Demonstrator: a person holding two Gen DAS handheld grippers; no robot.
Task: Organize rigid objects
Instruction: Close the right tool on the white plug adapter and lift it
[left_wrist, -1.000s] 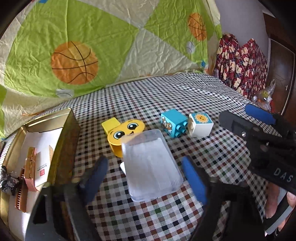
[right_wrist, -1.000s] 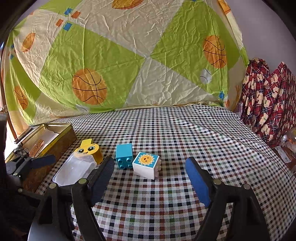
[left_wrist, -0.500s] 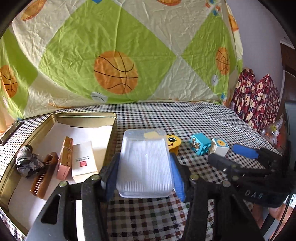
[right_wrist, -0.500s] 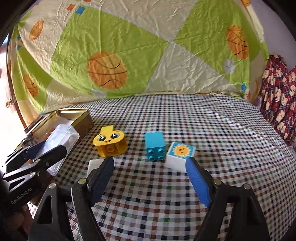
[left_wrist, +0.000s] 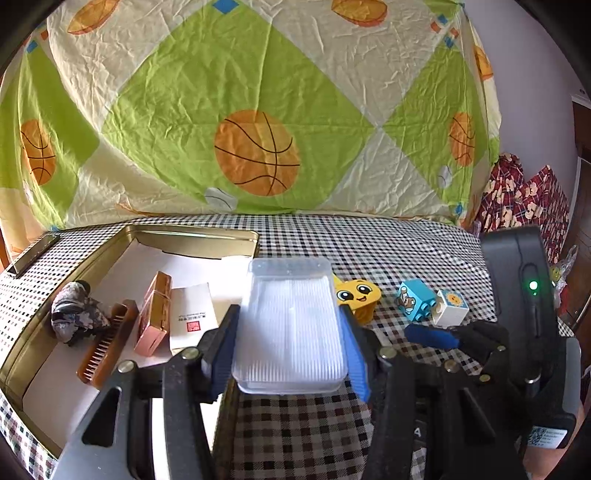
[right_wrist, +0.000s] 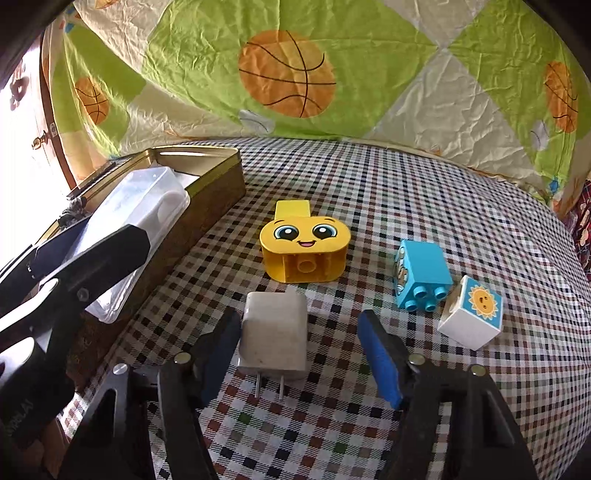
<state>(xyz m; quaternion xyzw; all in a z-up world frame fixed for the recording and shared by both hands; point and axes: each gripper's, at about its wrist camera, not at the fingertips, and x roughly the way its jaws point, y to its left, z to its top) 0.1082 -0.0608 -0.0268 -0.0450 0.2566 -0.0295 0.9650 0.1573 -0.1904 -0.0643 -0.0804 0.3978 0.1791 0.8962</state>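
Observation:
My left gripper (left_wrist: 290, 354) is shut on a clear plastic box (left_wrist: 291, 325) and holds it above the right edge of the gold tin (left_wrist: 192, 236). The box also shows in the right wrist view (right_wrist: 136, 225). My right gripper (right_wrist: 299, 350) is open, its fingers either side of a white plug charger (right_wrist: 273, 336) lying on the checked cloth. Beyond it lie a yellow face brick (right_wrist: 304, 245), a blue brick (right_wrist: 421, 273) and a white sun brick (right_wrist: 472, 314).
The tin holds a comb (left_wrist: 107, 343), a pink case (left_wrist: 153, 314), a white card (left_wrist: 192, 314) and a dark bundle (left_wrist: 75, 310). A basketball-print sheet (left_wrist: 258, 110) hangs behind the checked table (right_wrist: 406, 184).
My left gripper closed on the clear box, lifted it and carried it left over the tin's edge. My right gripper moved left and down around the white charger that lay under the box.

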